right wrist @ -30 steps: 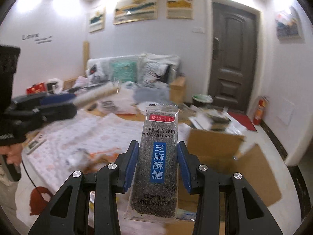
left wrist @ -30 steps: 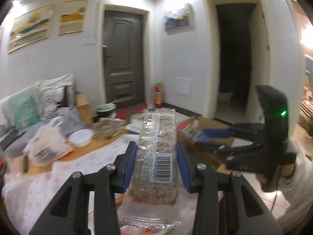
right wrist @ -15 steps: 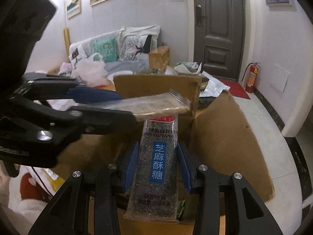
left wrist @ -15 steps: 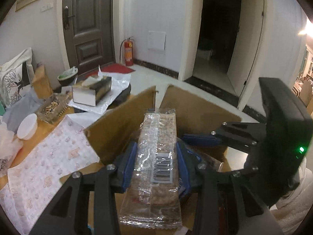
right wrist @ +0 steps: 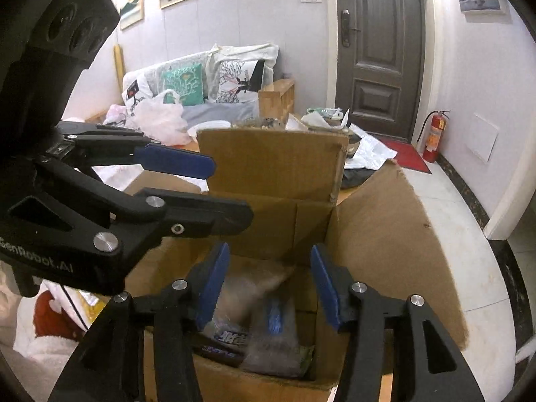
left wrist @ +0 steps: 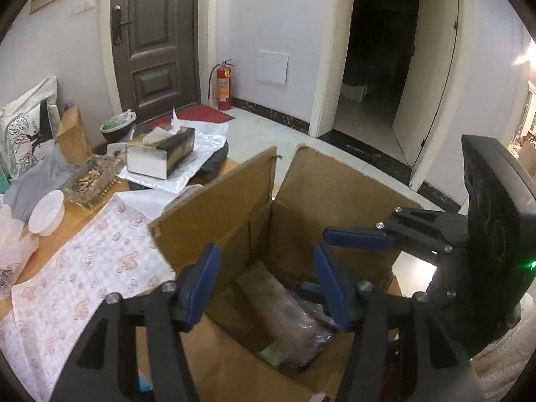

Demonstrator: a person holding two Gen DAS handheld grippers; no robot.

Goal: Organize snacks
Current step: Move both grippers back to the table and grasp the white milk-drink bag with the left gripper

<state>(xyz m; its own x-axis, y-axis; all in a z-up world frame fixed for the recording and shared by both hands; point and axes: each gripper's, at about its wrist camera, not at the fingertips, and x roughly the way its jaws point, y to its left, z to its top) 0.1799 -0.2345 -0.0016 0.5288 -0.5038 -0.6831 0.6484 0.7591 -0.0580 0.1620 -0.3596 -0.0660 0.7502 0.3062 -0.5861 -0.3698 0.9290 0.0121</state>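
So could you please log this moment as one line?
left tongs: open, just released | right tongs: open, just released | both snack packs in cardboard box

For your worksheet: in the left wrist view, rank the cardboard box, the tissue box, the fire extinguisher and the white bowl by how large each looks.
1. cardboard box, by far, though it is nearest
2. tissue box
3. fire extinguisher and white bowl: too alike to rank

White walls, a dark door (right wrist: 380, 50), pale tiled floor (left wrist: 365, 134), cushioned sofa (right wrist: 201, 93).
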